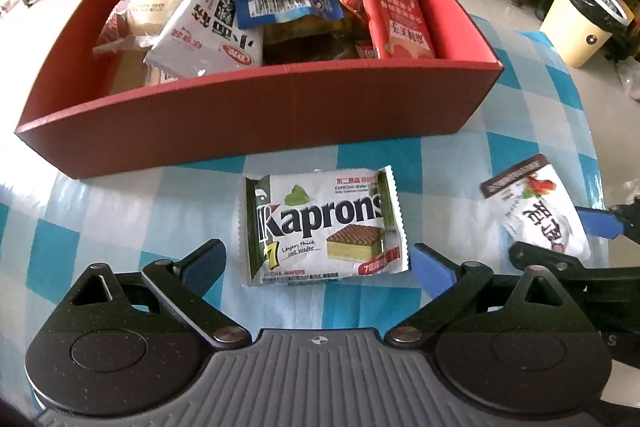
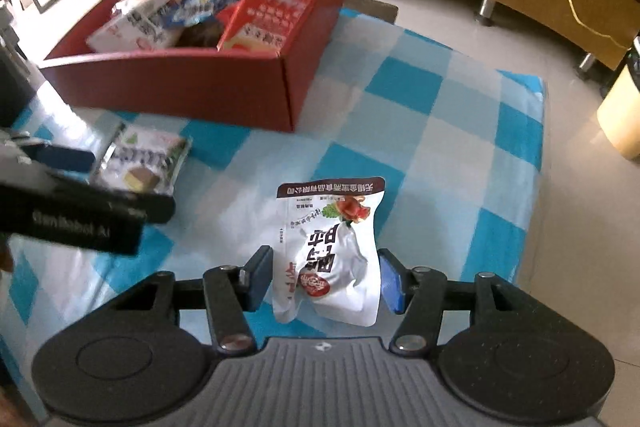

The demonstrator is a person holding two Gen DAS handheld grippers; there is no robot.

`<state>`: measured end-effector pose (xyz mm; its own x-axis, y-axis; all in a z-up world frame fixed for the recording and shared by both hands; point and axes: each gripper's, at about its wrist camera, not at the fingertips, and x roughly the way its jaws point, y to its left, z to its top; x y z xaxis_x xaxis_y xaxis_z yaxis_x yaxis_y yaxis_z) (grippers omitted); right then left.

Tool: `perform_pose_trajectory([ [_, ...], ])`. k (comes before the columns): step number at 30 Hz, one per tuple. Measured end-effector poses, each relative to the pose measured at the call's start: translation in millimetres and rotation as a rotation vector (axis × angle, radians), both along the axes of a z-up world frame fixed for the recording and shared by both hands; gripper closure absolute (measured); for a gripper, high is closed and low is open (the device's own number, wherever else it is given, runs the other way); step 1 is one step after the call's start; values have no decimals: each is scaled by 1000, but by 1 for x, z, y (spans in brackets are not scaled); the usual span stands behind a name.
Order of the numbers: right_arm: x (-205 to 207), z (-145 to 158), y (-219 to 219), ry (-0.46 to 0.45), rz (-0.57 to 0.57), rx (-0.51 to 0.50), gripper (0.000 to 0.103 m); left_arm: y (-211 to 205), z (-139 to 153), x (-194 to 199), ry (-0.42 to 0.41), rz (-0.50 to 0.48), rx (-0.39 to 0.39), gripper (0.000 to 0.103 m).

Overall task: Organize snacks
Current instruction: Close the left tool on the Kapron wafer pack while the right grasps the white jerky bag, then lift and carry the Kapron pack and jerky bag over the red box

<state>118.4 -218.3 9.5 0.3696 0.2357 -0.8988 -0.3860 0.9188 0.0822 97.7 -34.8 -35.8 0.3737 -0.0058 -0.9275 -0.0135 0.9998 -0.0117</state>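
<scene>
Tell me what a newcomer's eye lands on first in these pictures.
First, the red box at the back of the blue-checked tablecloth, stuffed with snack packets. Next, the wafer packet lying flat before it, between the open left gripper's fingers. Beside it, the right gripper clamps a white pouch.

Box (image 1: 256, 119): we see red card, darker outside.
Tablecloth (image 1: 120, 211): we see blue, pale-blue and white checks.
Wafer packet (image 1: 324, 227): white, green edges.
Pouch (image 2: 332, 251): white, brown band.
Pads (image 1: 434, 267): blue.
</scene>
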Motion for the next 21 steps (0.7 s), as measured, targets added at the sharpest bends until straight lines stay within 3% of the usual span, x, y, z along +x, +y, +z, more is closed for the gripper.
perform_pose_trajectory([
  [4, 6, 0, -4, -7, -27, 13, 46, 2, -4, 1, -3, 22, 9, 0],
  [5, 7, -1, -4, -6, -26, 15, 42, 1, -5, 1, -6, 21, 15, 0],
  [7, 7, -2, 1, 4, -1, 29, 25, 0, -6, 5, -14, 17, 27, 0],
  [9, 6, -7, 8, 8, 27, 39, 1, -2, -8, 6, -27, 14, 45, 0],
  [12, 0, -13, 21, -18, 54, -1, 0, -3, -8, 7, -43, 3, 44, 1],
  [14, 1, -12, 16, -12, 41, 28, 0, -2, -4, 4, -63, -2, 47, 13],
  [16, 3, -9, 9, -11, 4, 54, 14, 2, 3, 2, -67, -6, 32, 25],
  [17, 3, -6, 5, -21, -22, 40, 36, 6, 4, 1, -61, 0, 16, 26],
  [18, 2, -3, 2, -36, -37, 21, 48, 8, 5, 0, -56, 1, 10, 26],
  [21, 3, -2, -5, -26, -59, 50, 48, 9, 7, -4, -49, -3, 25, 28],
])
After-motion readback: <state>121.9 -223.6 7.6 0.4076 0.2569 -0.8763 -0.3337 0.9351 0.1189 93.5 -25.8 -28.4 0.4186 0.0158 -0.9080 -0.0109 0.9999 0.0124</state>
